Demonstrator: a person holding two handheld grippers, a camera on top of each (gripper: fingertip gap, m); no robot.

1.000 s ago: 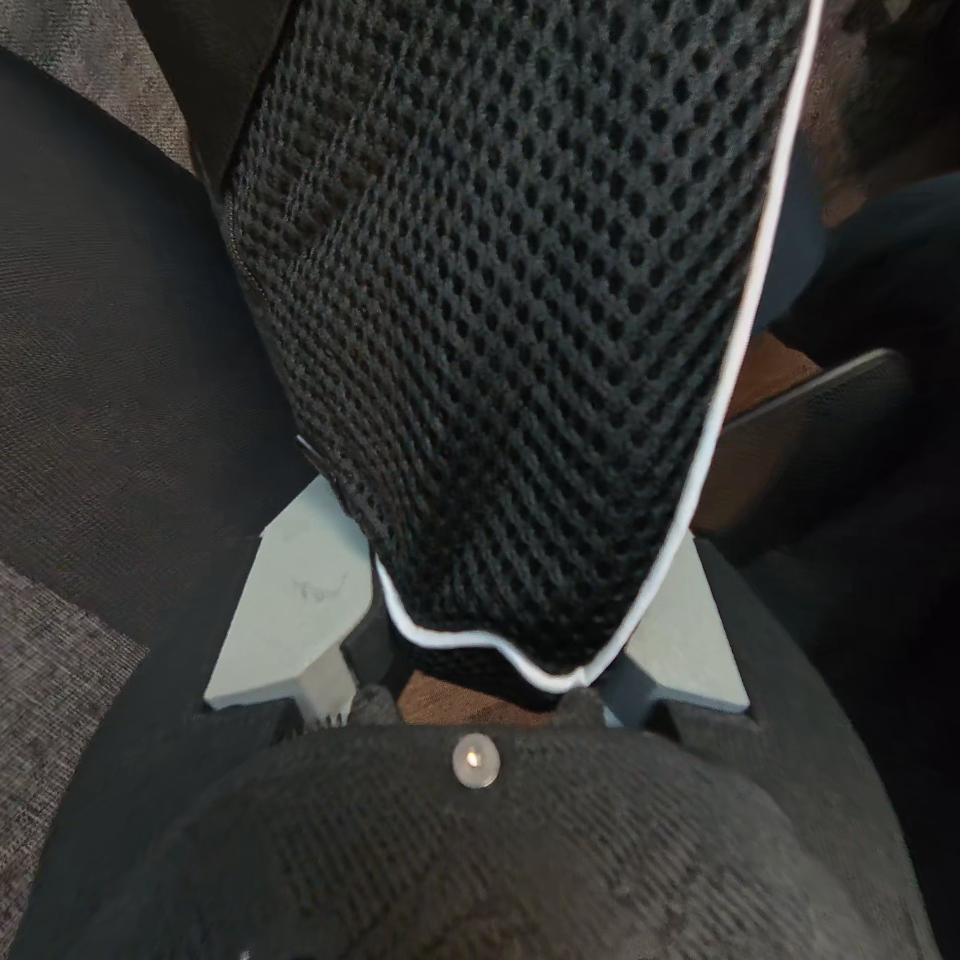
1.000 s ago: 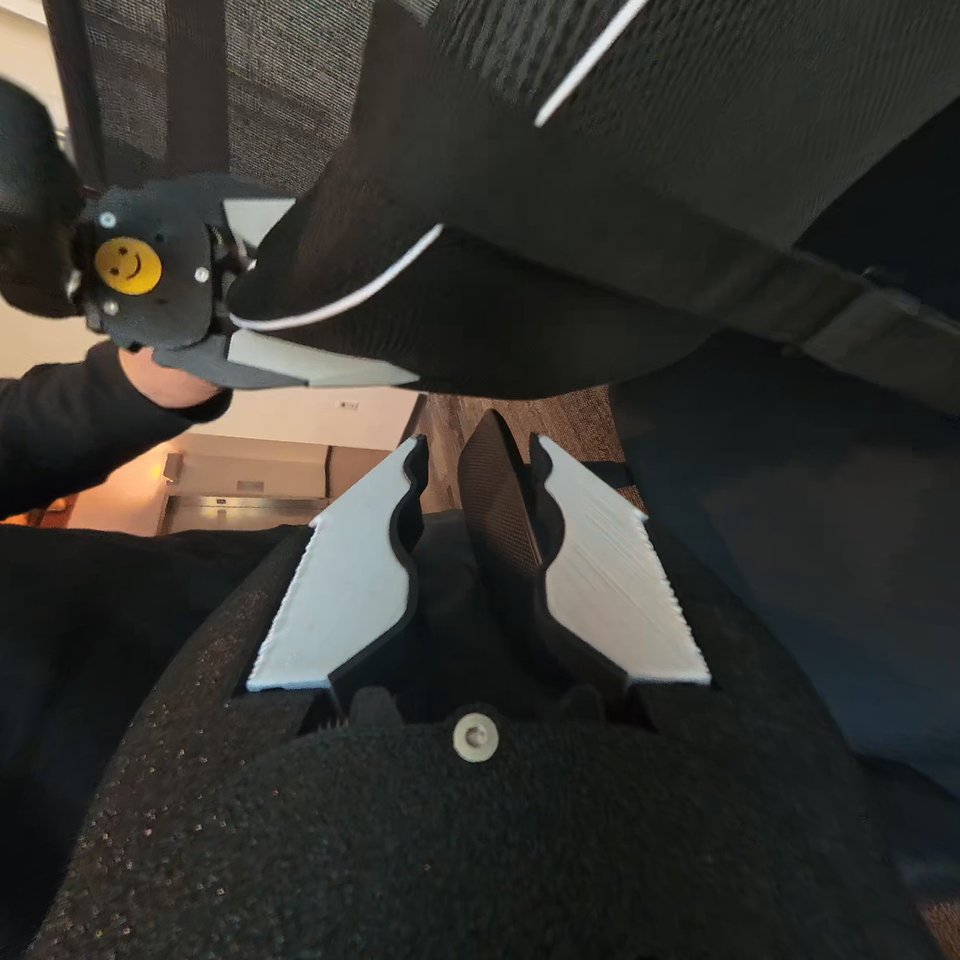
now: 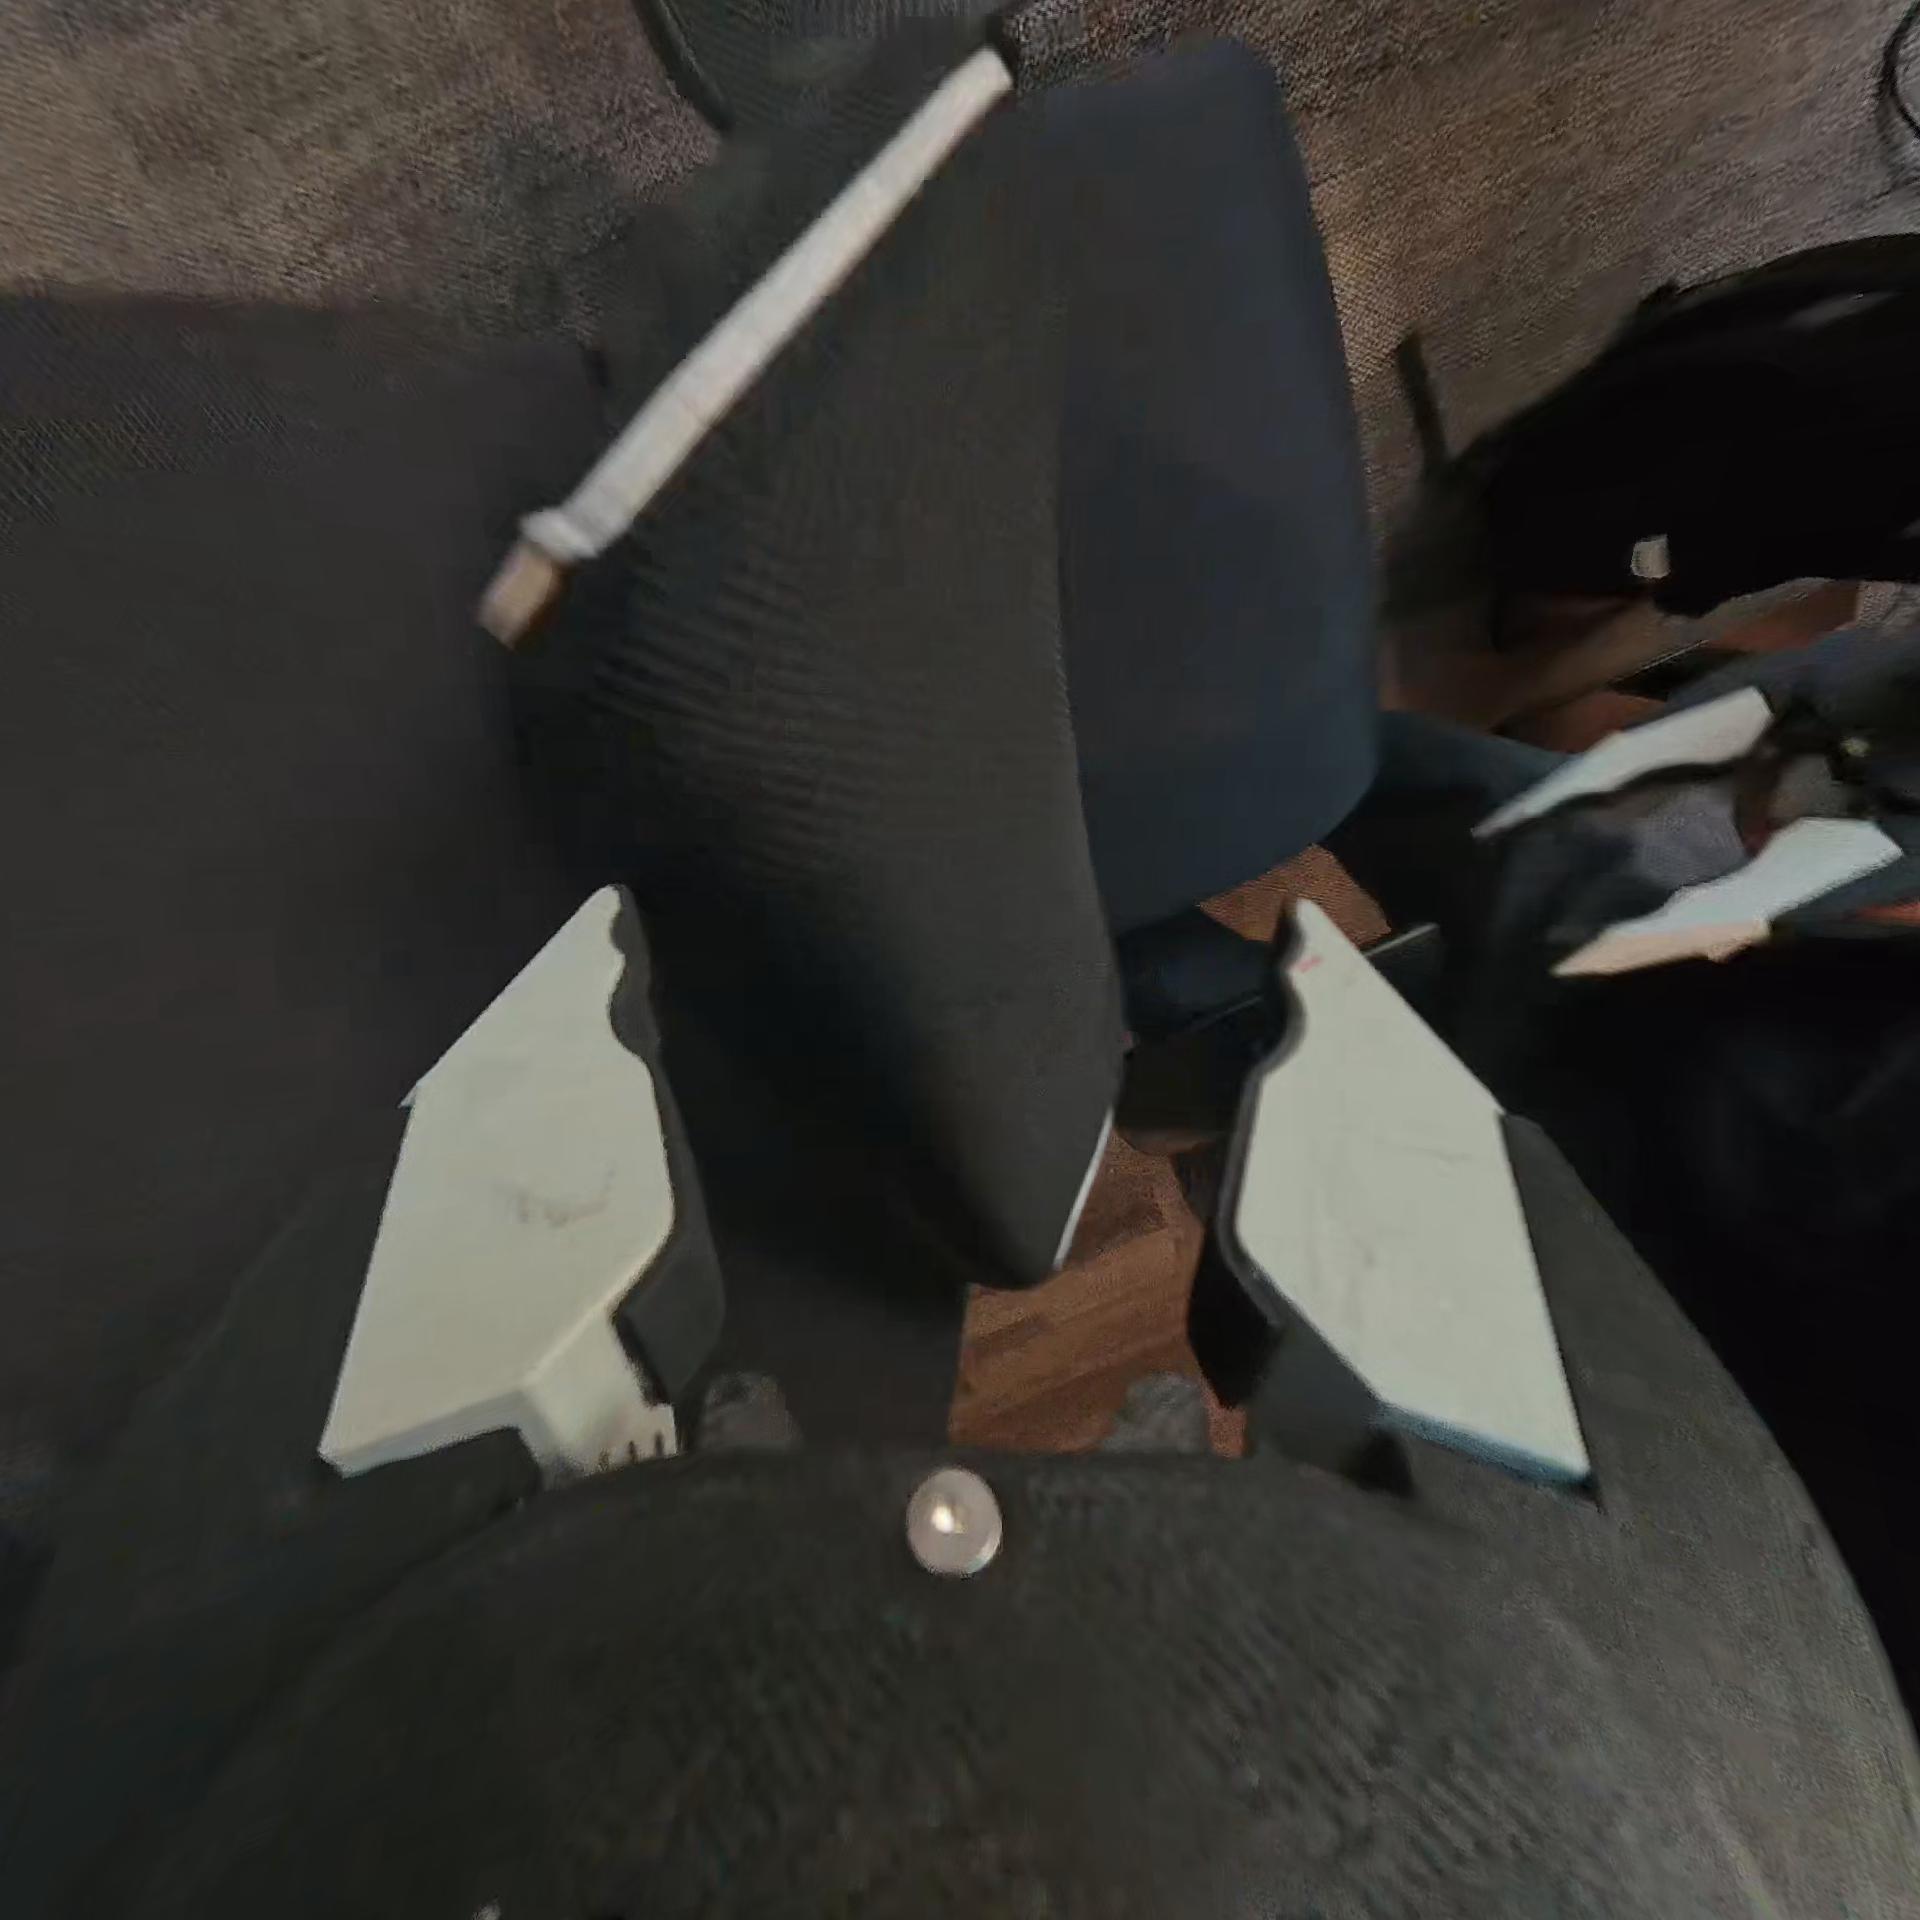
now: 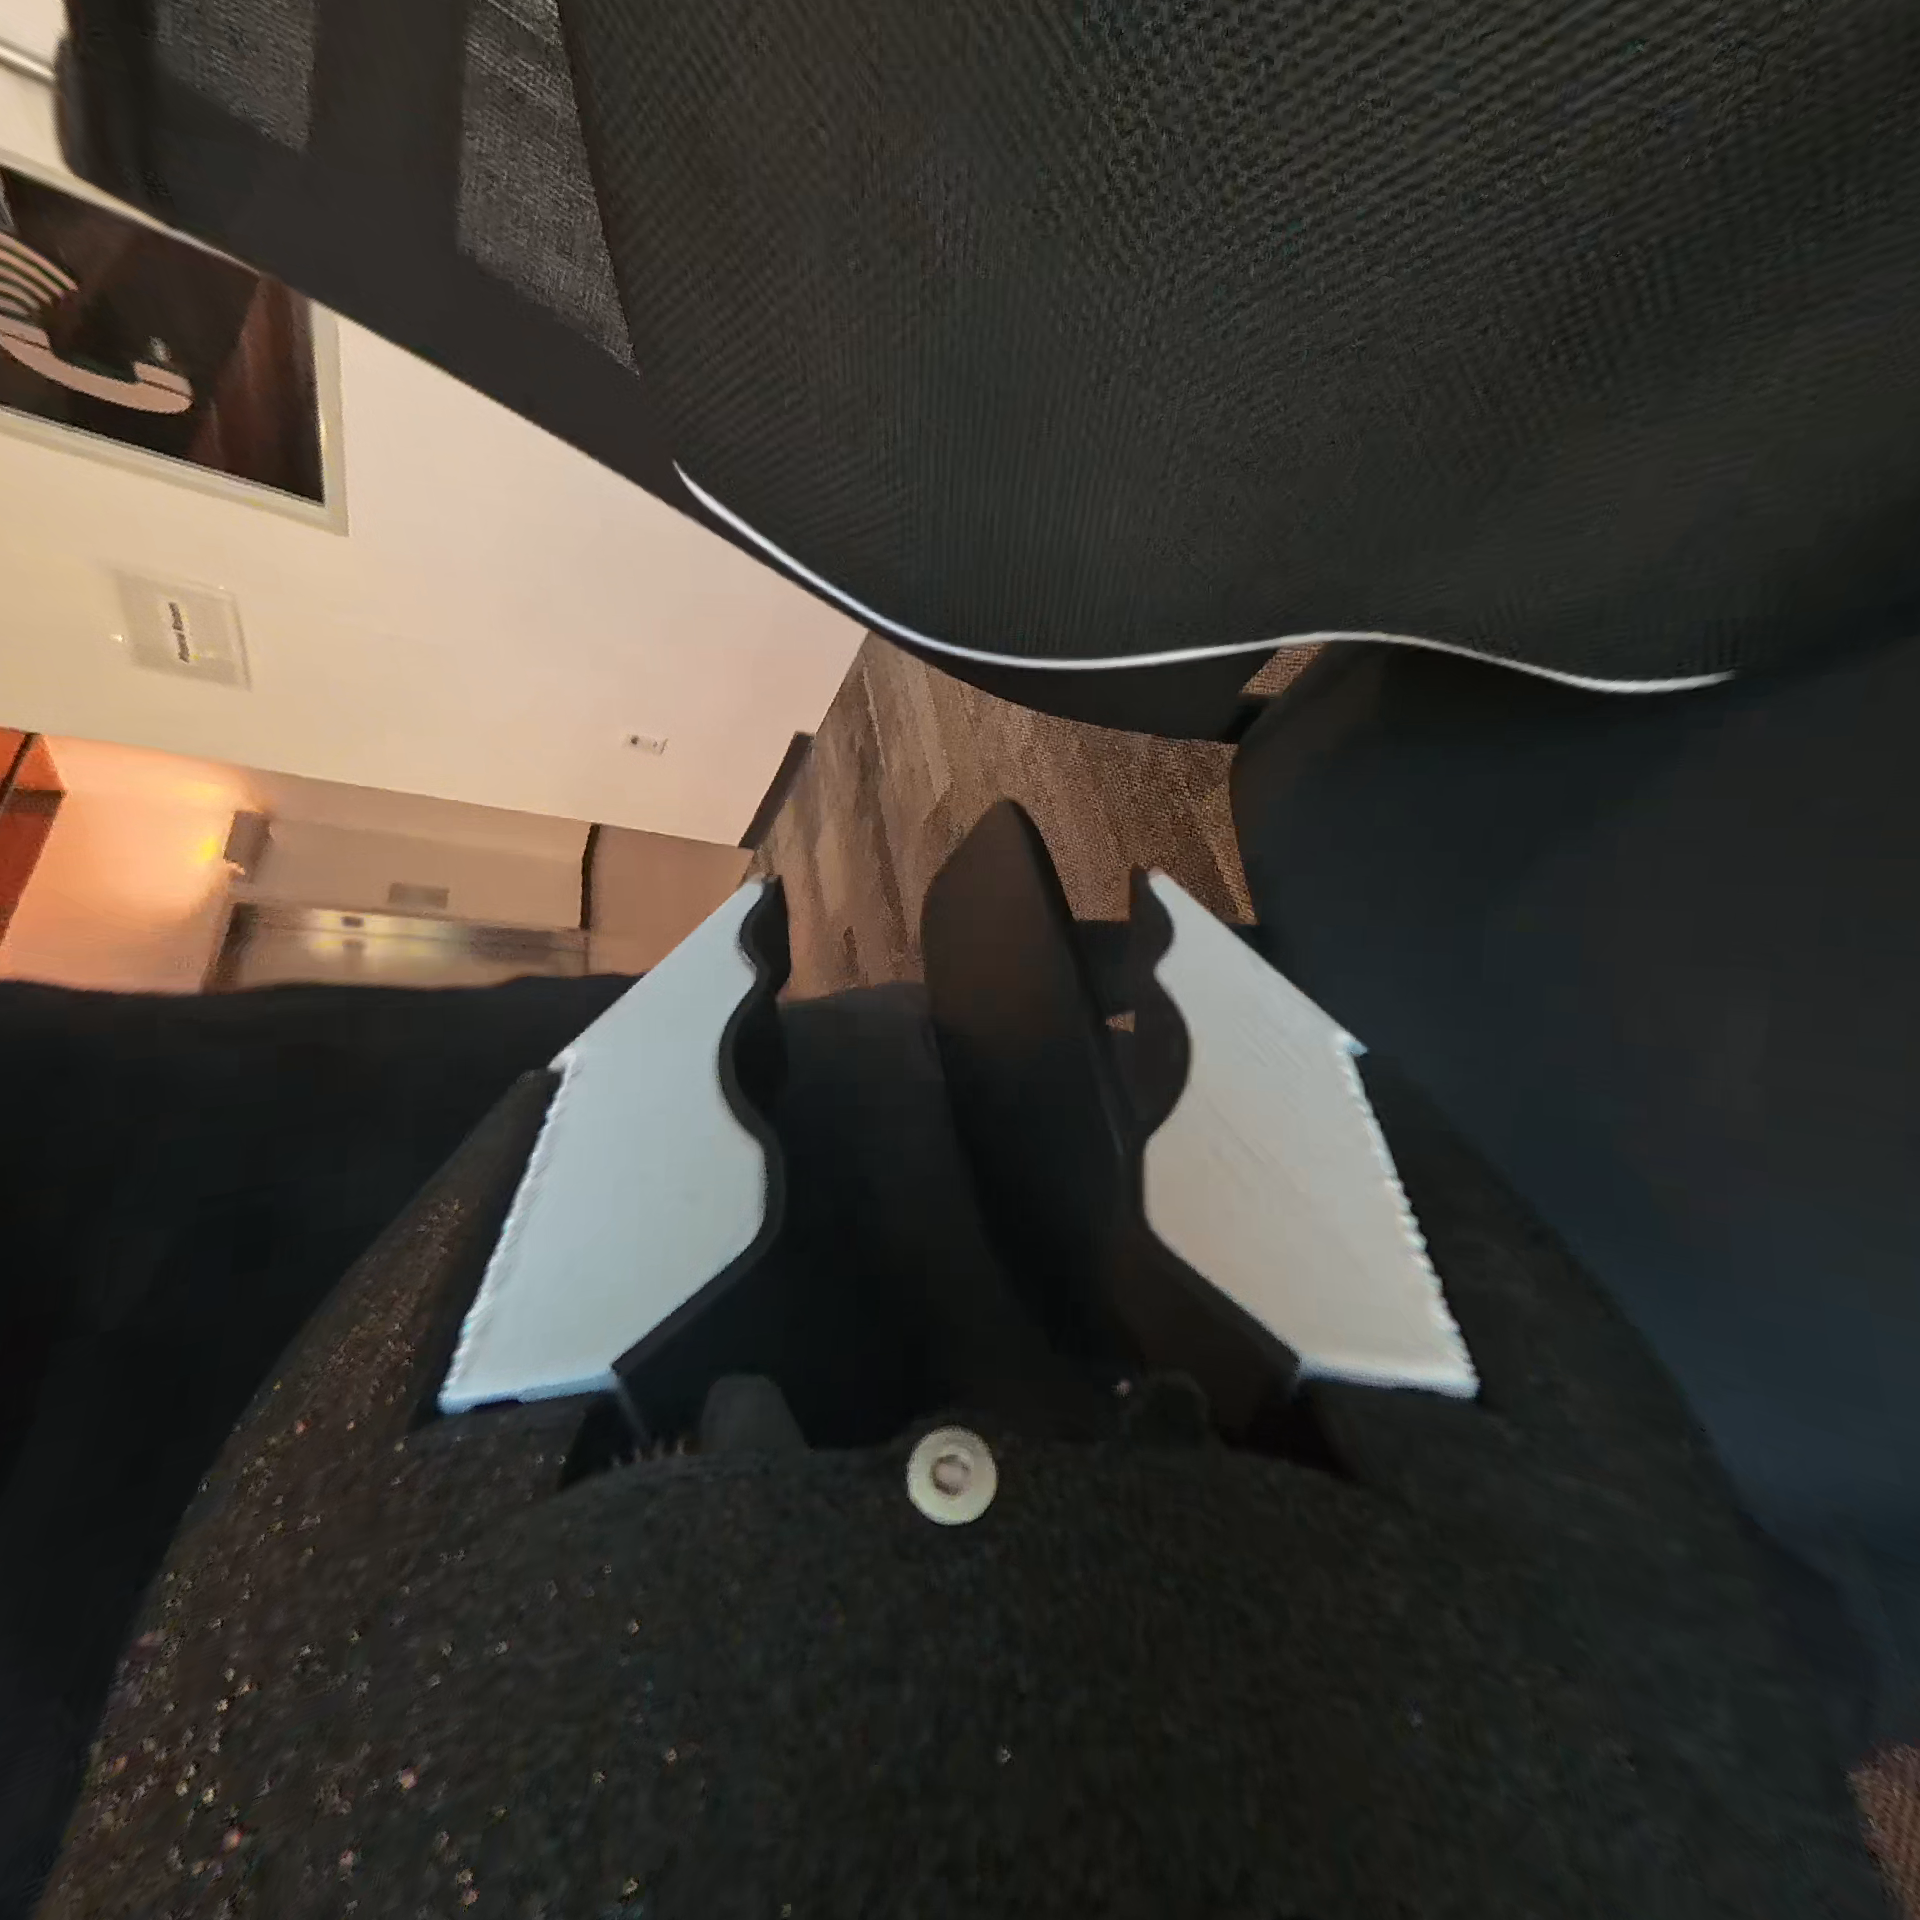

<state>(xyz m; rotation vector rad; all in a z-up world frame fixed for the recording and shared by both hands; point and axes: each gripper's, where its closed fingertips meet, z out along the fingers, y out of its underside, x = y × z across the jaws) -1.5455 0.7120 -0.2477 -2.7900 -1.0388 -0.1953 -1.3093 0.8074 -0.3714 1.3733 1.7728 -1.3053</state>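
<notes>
- The left gripper (image 3: 956, 909) has its jaws wide open. It holds nothing.
- A black padded strap (image 3: 883, 779) hangs down between its two fingers. The strap sits closer to the left finger, but it is too blurry to tell if they touch. There is a clear gap on the other side.
- The strap has a grey stripe (image 3: 769, 312) running slantwise near its top. It looks soft and thick, so I think it would bend and swing easily.
- Under it are grey carpet (image 3: 312, 135) and a bit of brown wood floor (image 3: 1070, 1340).
- The right gripper (image 4: 956, 881) has its jaws apart too. A thin black flap (image 4: 1018, 1018) stands between the fingers, close by the right one. It is not squeezed.
- A big black bag (image 4: 1247, 312) hangs just above this gripper. It has a thin white line (image 4: 1039, 660) along its bottom edge.
- Far behind are a pale wall (image 4: 499, 623) and a framed picture (image 4: 156, 343).
</notes>
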